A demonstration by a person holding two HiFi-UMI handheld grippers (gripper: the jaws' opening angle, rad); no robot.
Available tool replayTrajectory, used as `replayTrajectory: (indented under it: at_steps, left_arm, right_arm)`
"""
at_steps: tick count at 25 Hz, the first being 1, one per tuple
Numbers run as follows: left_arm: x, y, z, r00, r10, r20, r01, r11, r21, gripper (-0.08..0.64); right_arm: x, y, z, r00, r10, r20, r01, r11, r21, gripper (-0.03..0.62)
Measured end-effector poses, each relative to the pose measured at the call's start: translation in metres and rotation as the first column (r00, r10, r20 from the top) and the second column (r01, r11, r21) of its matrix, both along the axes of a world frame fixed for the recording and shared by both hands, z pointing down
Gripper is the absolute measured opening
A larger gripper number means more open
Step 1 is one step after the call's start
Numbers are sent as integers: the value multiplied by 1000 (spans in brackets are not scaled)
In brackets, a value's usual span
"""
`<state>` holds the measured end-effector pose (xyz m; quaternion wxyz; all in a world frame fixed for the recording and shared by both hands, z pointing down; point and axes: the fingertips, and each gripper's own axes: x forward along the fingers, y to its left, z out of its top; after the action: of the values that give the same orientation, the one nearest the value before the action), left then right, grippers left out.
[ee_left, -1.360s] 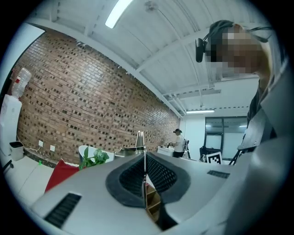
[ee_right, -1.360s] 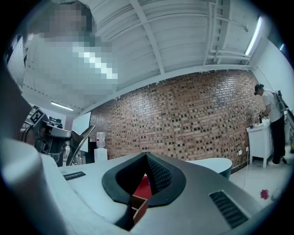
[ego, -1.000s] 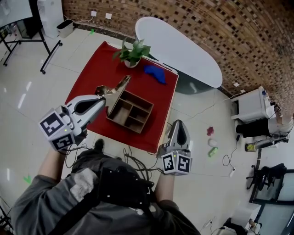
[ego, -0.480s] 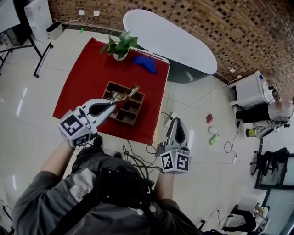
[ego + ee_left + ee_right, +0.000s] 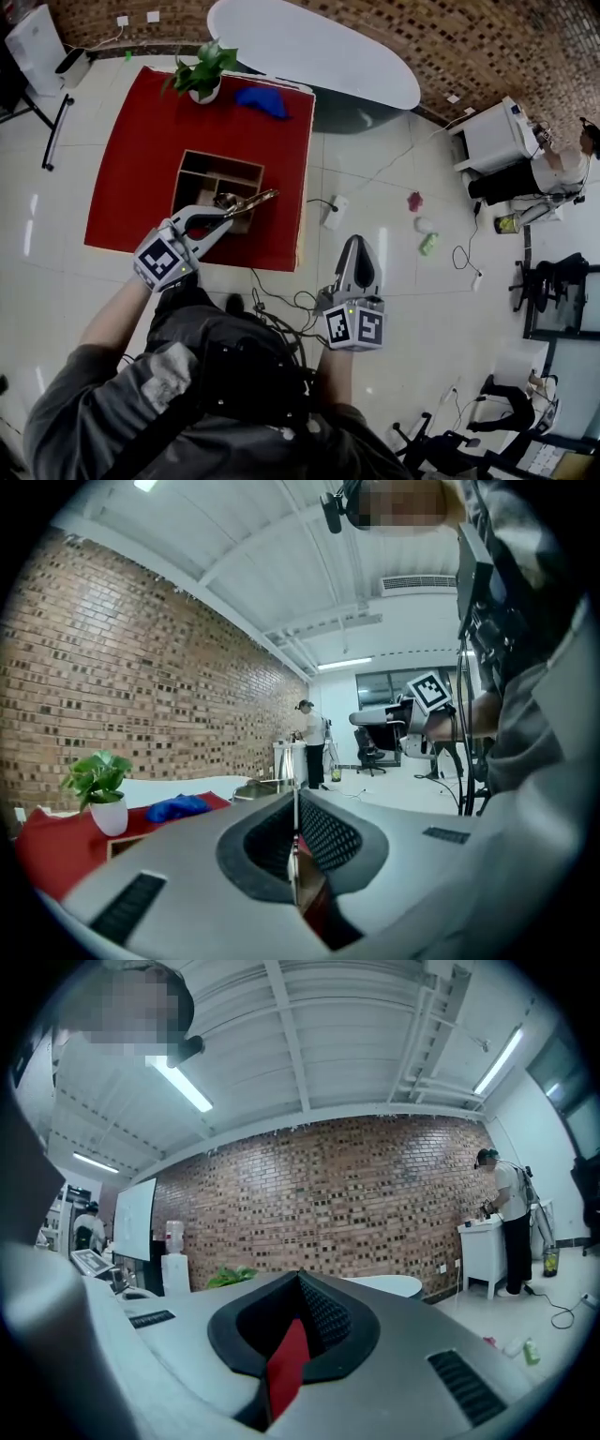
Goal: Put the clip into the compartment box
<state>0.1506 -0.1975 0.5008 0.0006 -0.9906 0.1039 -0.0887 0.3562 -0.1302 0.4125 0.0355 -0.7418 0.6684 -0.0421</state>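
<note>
A wooden compartment box with open cells sits on the red tabletop. My left gripper hovers over the box's near right part, shut on a shiny metal clip that sticks out to the right past its tips. In the left gripper view the jaws are pressed together with a thin metal edge of the clip between them. My right gripper is off the table over the floor to the right; its jaws meet at the tip with nothing held.
A potted plant and a blue cloth lie at the table's far edge. A white oval table stands beyond. Cables trail on the floor by the person's feet, and a white cabinet stands at the right.
My left gripper has carried the clip from the box's left corner across to its near right part. The right gripper has stayed in place beside the table.
</note>
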Motion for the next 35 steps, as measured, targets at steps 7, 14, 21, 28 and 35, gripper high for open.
replayTrajectory:
  at_steps: [7,14,21,28,35]
  left_arm:
    - [15,-6,46,998,-3,69,3,1000,-12,12]
    - [13,-13,69,992,-48,119,52,998,-30,17]
    - [5,-10,75,987,-39,153,48,997,-55,49]
    - [-1,-10,67,989,-47,142,54,997,-49,192]
    - [-19,-12,41,992,-92,85,93,995,-19,232]
  right_arm:
    - [13,-3,14,1000,11,3,-11,1000,-16,11]
    - [4,-18,15,1000,-17,14,17,1000,-15,11]
    - [-4,-28,13,999,-39,16,39,999,-10,11]
    - [-17,-36,12,998,-64,17,65,998,-11,11]
    - [-30,-46,1,996,-83,19,82,996,14,11]
